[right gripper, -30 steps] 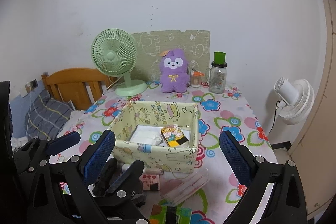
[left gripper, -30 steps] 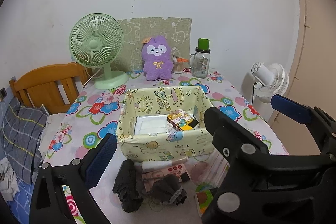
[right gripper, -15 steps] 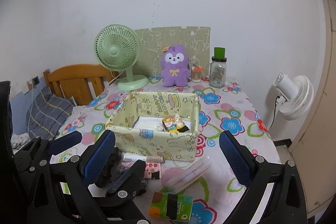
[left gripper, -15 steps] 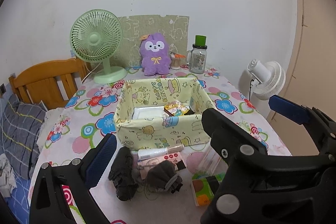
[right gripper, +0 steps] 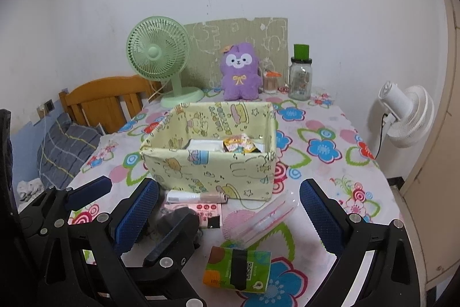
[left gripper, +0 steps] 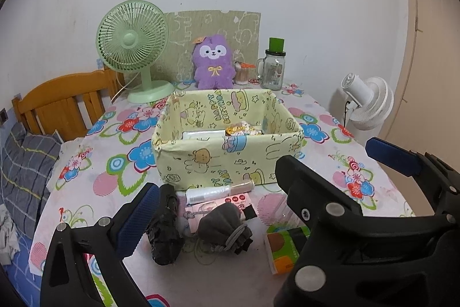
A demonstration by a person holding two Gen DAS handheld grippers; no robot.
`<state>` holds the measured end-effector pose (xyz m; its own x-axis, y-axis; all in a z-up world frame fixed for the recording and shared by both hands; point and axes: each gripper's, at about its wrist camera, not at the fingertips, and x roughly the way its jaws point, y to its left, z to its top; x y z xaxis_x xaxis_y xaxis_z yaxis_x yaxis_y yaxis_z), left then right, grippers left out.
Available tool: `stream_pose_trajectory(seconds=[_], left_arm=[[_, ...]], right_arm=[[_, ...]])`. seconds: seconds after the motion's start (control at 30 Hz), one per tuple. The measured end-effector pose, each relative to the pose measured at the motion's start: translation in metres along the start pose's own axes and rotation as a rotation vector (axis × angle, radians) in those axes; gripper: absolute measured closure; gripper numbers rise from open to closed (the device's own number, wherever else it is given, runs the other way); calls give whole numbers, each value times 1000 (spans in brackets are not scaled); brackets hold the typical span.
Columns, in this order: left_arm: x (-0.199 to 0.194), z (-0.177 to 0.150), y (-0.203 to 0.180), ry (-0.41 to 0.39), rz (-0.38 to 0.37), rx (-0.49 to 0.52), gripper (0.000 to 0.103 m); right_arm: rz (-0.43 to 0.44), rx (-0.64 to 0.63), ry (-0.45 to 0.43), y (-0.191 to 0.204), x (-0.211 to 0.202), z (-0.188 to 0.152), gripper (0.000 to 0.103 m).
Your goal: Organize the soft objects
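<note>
A yellow cartoon-print fabric box (left gripper: 227, 166) stands mid-table with a white pack and a small snack packet inside. In front of it lie a black crumpled bundle (left gripper: 164, 226), a grey drawstring pouch (left gripper: 221, 226), a white-and-pink tube (left gripper: 218, 190), a clear pink packet (right gripper: 258, 220) and a green-orange tissue pack (right gripper: 235, 266). A purple plush (left gripper: 212, 65) sits at the back. My left gripper (left gripper: 230, 200) hangs open over the bundle and pouch, its right finger hidden behind the right gripper. My right gripper (right gripper: 227, 192) is open above the clear packet and holds nothing.
A green desk fan (left gripper: 132, 48), a glass jar with a green lid (left gripper: 273, 68) and a cotton-swab pot stand along the back wall. A white fan (left gripper: 368, 102) stands off the table's right edge. A wooden headboard (left gripper: 63, 102) and a grey plaid pillow lie to the left.
Both grippers have drawn back and lower, so the box looks farther and flatter and more of the near items show. Both remain open; nothing was picked up.
</note>
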<state>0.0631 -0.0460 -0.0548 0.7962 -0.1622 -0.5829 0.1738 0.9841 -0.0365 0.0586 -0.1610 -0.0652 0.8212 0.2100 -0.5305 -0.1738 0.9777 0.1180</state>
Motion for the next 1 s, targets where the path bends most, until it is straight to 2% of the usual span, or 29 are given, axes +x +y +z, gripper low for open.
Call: stream_pose_trajectory(seconds=[0.7, 1.0], left_arm=[[42, -17, 1, 70, -19, -18, 2], [57, -23, 3, 109, 3, -35, 3]], right_arm=[[-39, 26, 76, -16, 39, -17, 6], [-33, 36, 113, -22, 55, -25, 6]])
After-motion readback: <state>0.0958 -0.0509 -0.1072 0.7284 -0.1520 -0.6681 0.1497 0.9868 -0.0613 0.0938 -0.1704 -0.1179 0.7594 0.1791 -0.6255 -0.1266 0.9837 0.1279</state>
